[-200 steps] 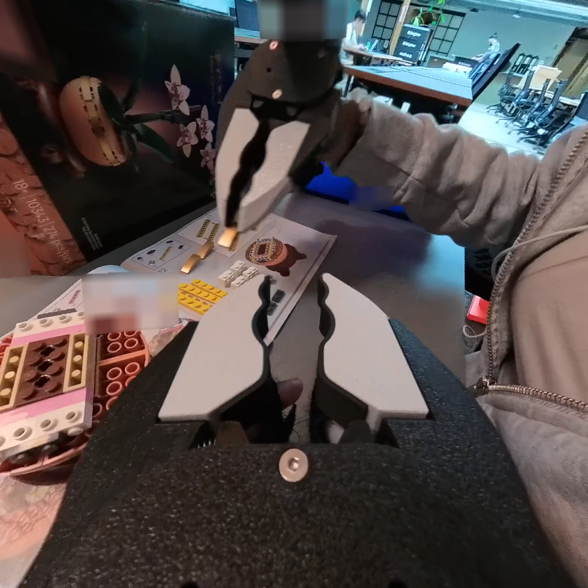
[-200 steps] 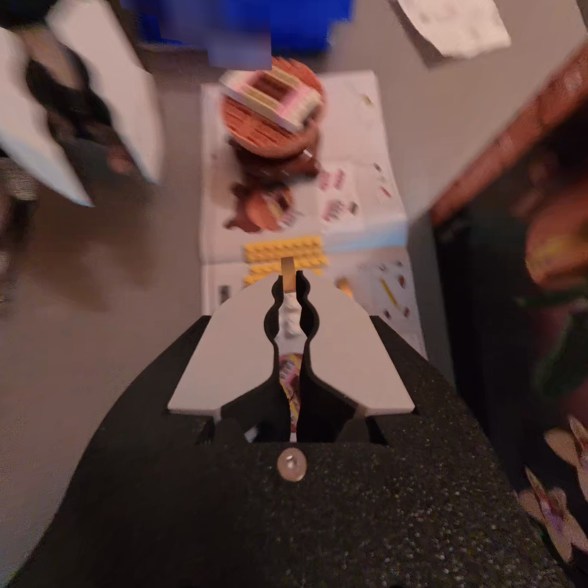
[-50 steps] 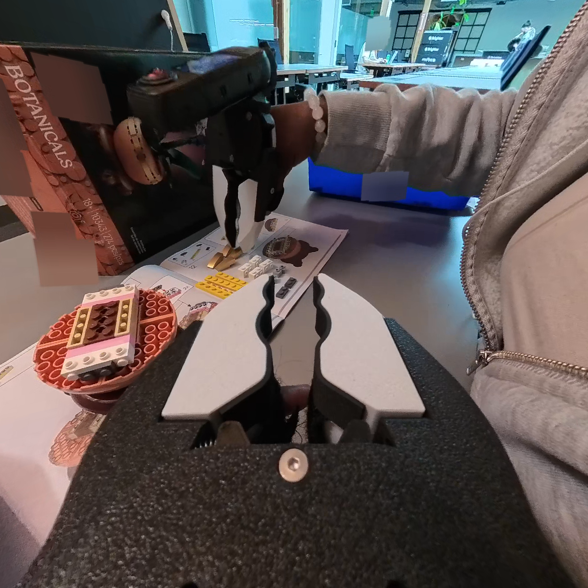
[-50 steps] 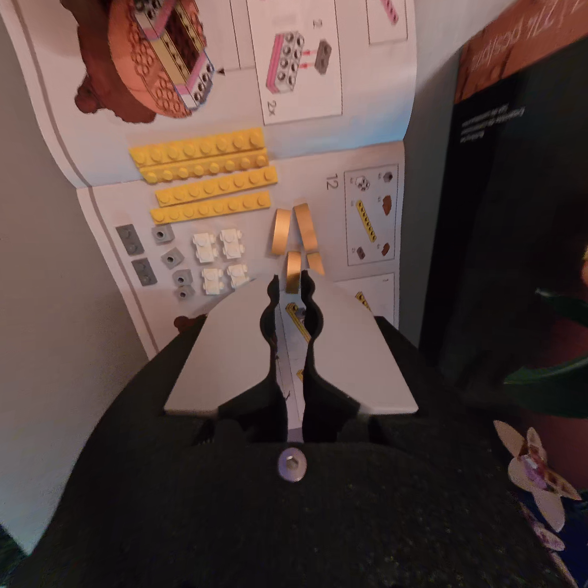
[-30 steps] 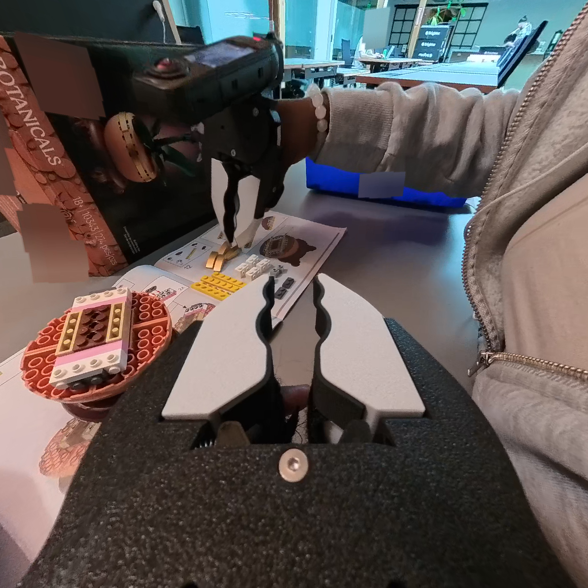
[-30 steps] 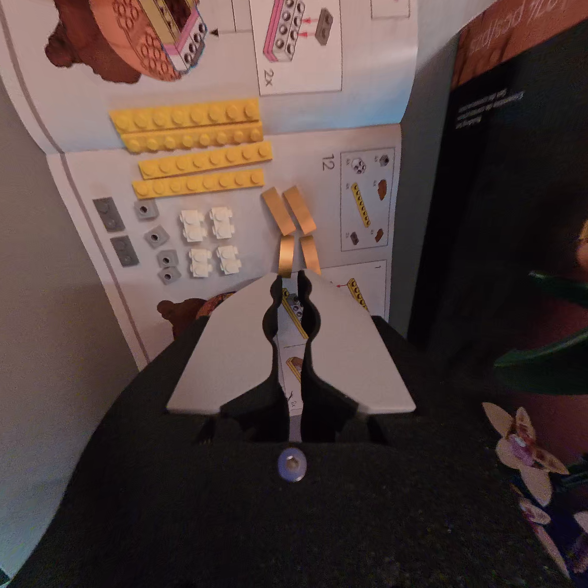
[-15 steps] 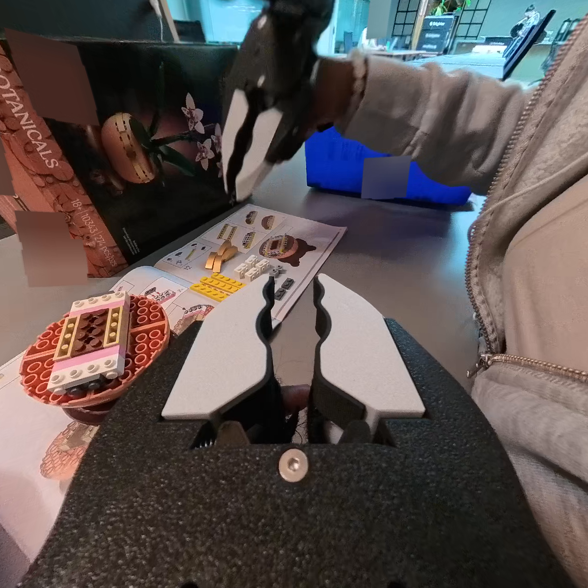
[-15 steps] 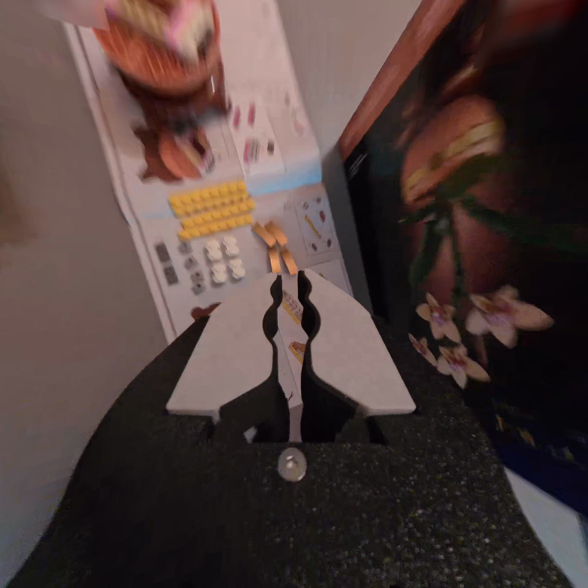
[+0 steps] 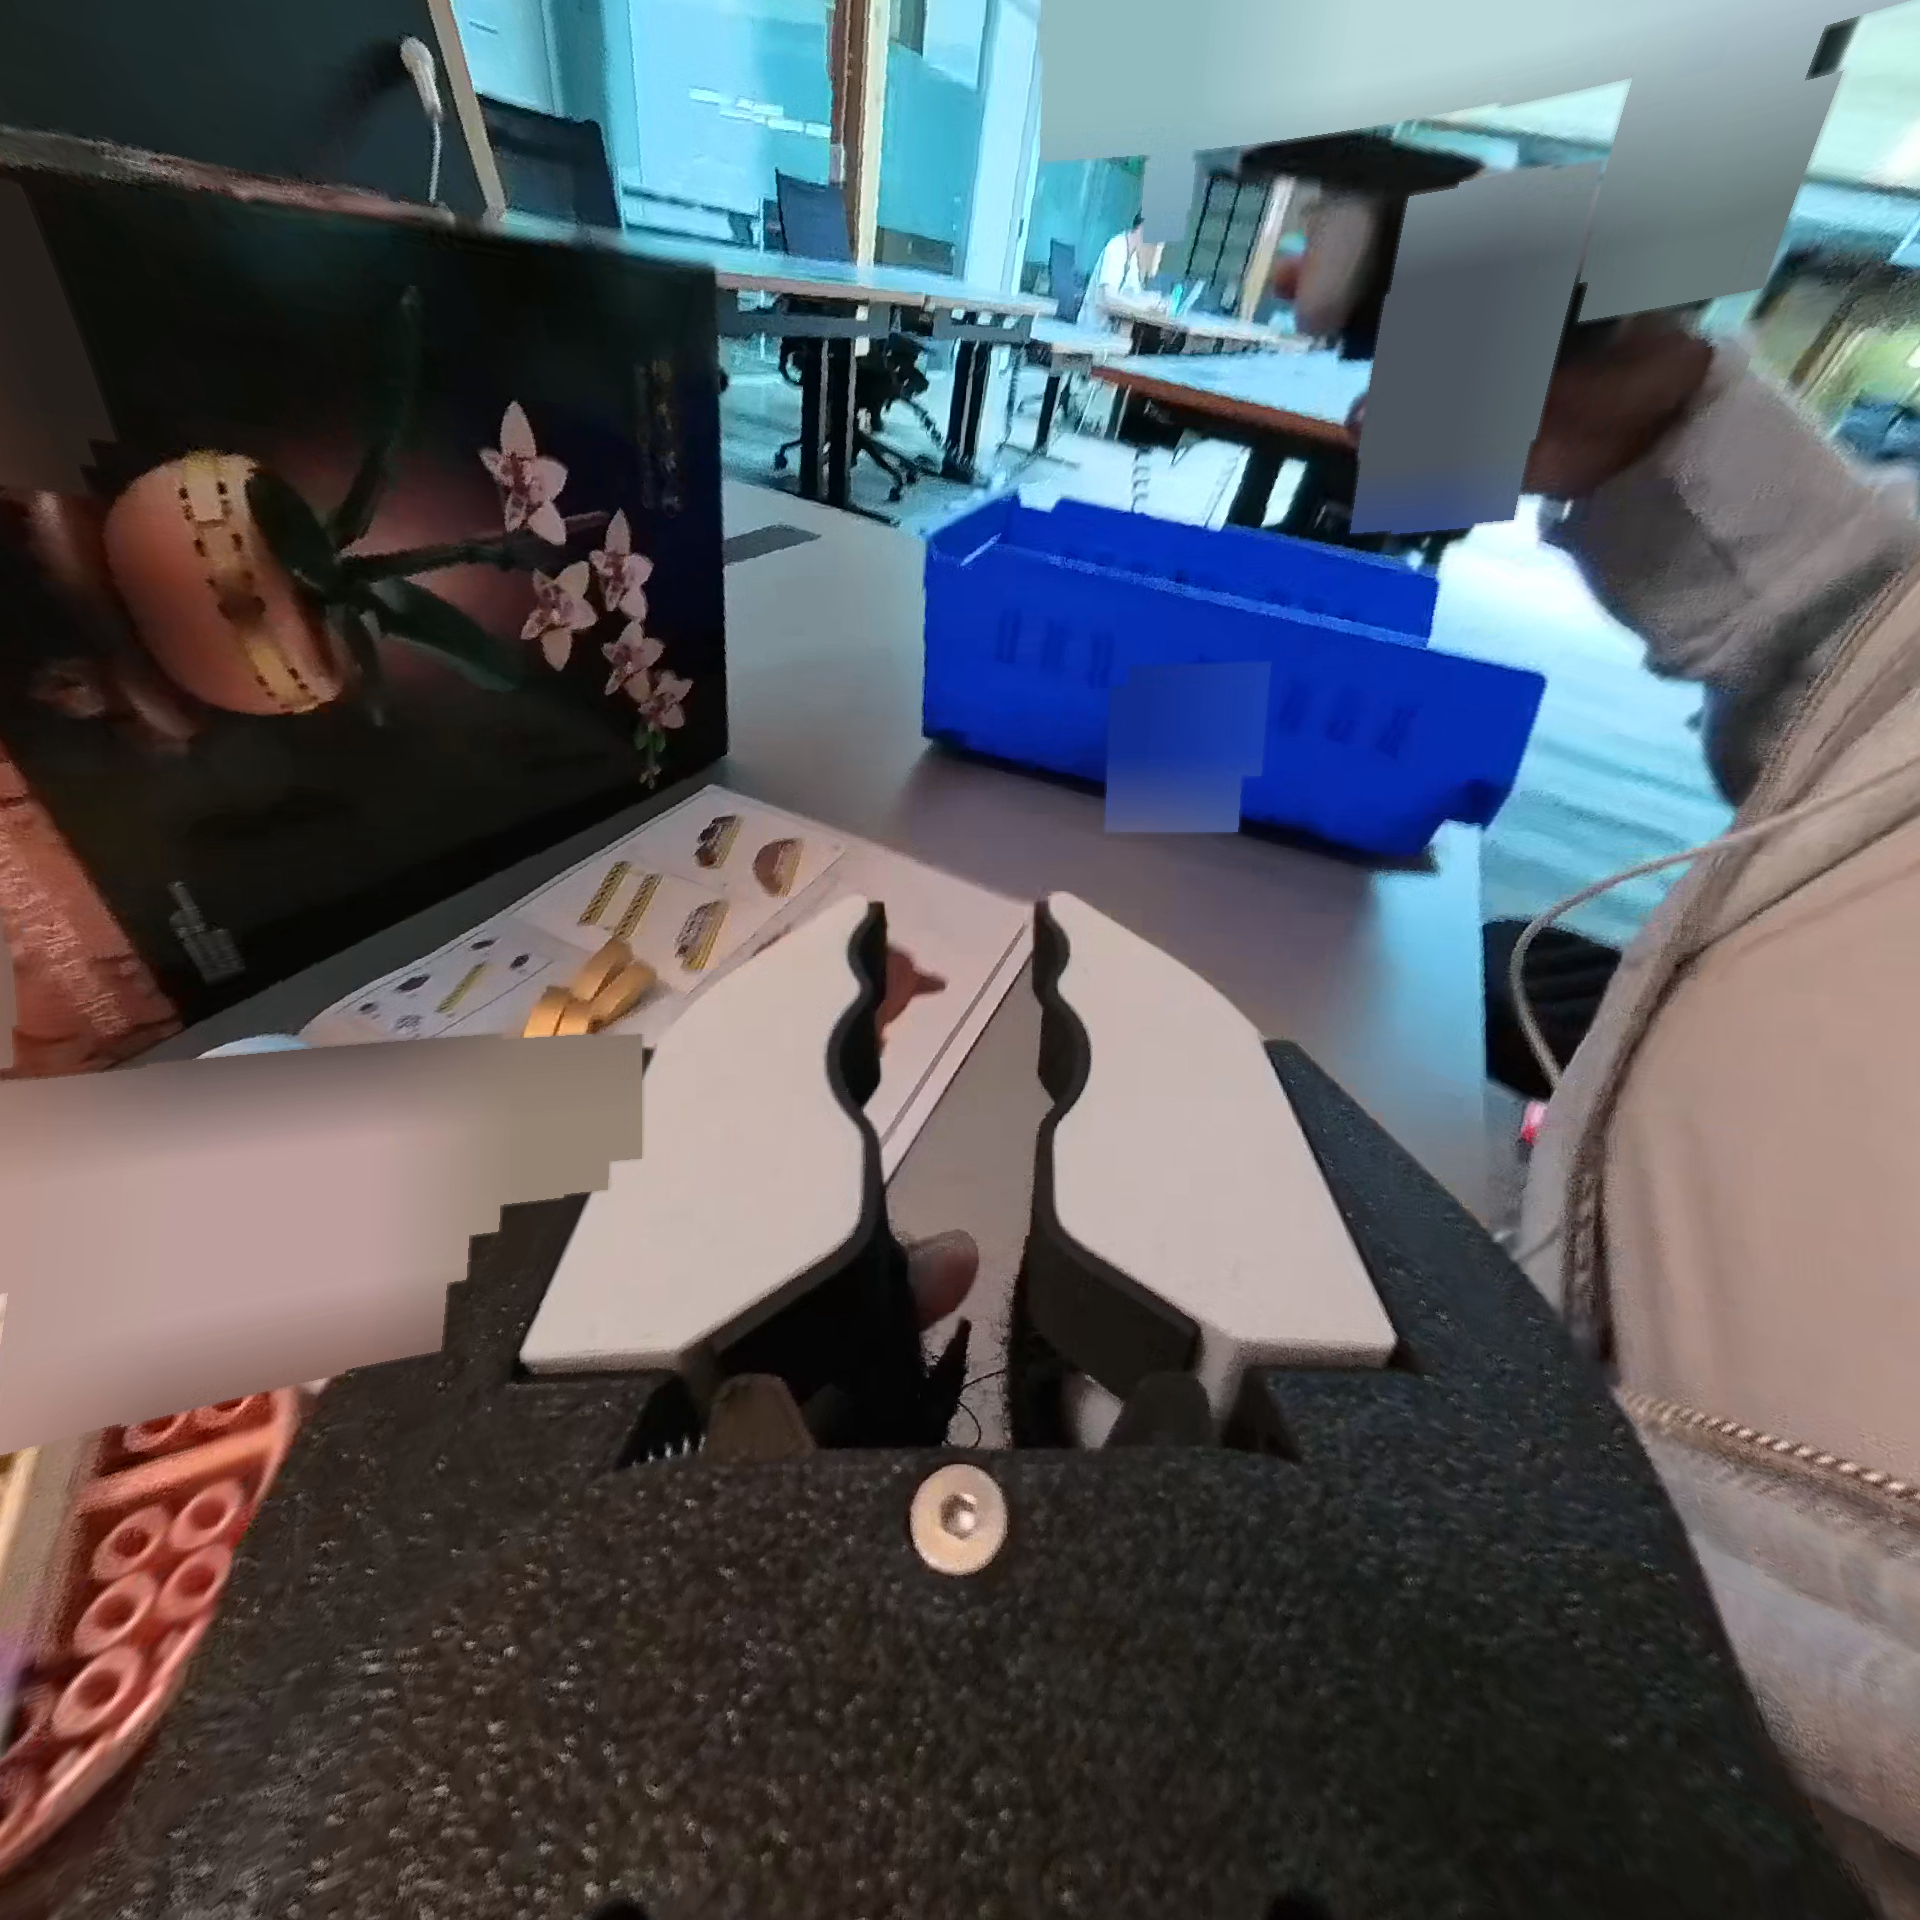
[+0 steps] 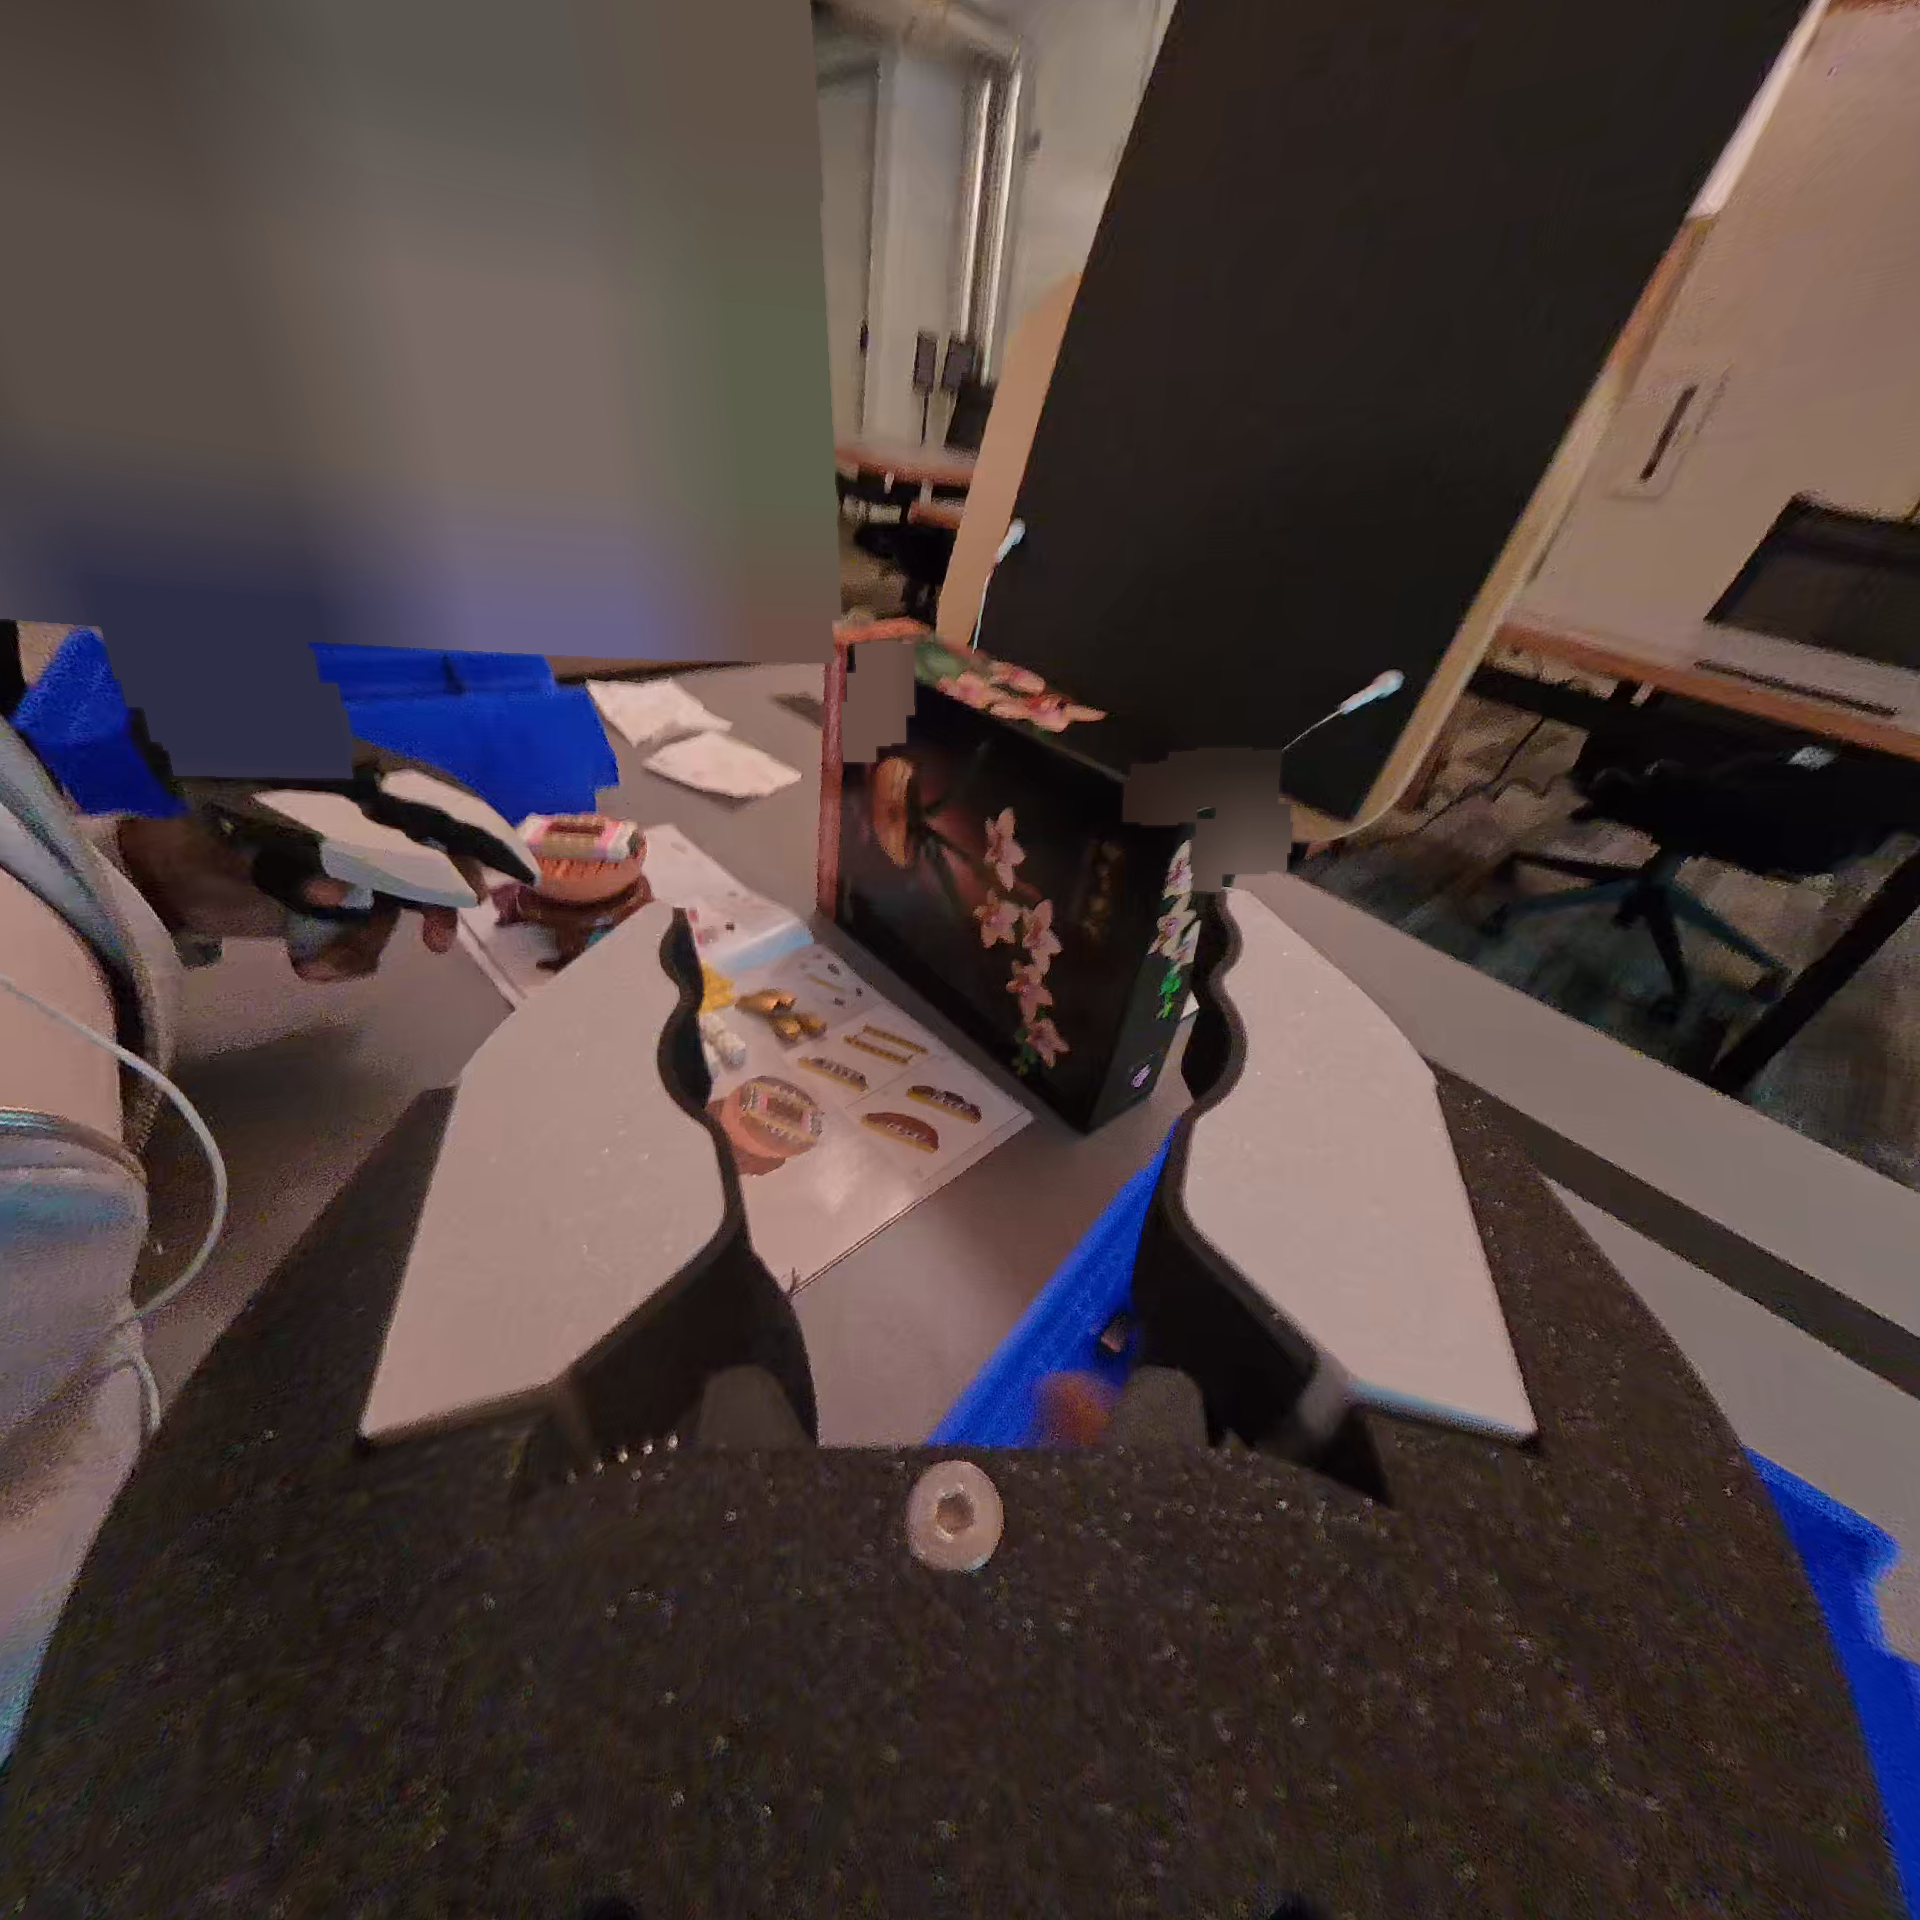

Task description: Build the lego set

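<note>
Left gripper [image 9: 954, 935] part open, empty, by the round model [image 10: 578, 854]; right gripper [image 10: 940, 930] wide open, empty, raised above the blue bin [image 10: 1049, 1340]. Gold pieces [image 10: 781, 1013] on the booklet [image 10: 894, 1153] beside the box [image 10: 997, 894] look light, hard and slick, best pinched across their narrow sides. A mosaic hides most of the model in the left view; small parts are hard to make out.

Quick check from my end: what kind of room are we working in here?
Looks like an open-plan office or shared workspace. Long desks stand in rows behind the blue bin, wheeled office chairs sit at them, and glass partitions close off the back.
</note>
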`<state>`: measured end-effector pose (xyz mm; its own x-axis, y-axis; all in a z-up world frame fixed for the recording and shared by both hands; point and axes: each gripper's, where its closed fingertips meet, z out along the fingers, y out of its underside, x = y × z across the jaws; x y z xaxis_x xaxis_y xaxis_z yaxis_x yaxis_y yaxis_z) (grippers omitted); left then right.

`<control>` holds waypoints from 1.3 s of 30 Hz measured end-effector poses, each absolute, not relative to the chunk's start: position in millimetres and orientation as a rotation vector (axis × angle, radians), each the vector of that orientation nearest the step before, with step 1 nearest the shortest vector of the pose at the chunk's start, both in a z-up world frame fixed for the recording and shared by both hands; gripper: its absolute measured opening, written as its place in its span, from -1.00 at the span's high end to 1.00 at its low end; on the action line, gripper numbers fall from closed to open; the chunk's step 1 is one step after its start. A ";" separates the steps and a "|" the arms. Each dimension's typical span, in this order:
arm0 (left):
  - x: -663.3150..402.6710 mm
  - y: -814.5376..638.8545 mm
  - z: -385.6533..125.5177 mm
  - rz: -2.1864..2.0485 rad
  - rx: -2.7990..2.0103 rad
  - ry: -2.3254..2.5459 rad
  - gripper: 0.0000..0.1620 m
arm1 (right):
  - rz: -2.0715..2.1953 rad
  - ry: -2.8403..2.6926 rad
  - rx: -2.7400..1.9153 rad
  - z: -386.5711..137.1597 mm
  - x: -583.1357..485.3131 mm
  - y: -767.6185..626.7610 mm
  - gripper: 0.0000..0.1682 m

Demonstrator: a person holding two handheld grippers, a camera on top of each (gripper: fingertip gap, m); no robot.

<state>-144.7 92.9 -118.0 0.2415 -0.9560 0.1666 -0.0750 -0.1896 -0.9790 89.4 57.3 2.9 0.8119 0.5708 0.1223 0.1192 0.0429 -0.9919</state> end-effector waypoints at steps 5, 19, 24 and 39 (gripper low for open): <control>-121.1 98.7 -103.2 -1.126 -1.431 0.961 0.63 | 0.301 -0.477 -1.396 18.2 143.2 30.8 0.05; -28.1 95.8 -142.8 -0.956 -1.555 1.330 -0.10 | 0.170 -0.631 -1.713 -73.9 210.6 47.6 0.10; -14.6 94.3 -149.1 -0.963 -1.603 1.350 -0.20 | 0.149 -0.565 -1.734 -92.5 223.9 49.3 0.02; -17.0 88.4 -146.7 -1.029 -1.577 1.352 -0.06 | 0.181 -0.648 -1.927 -121.7 214.6 55.2 0.77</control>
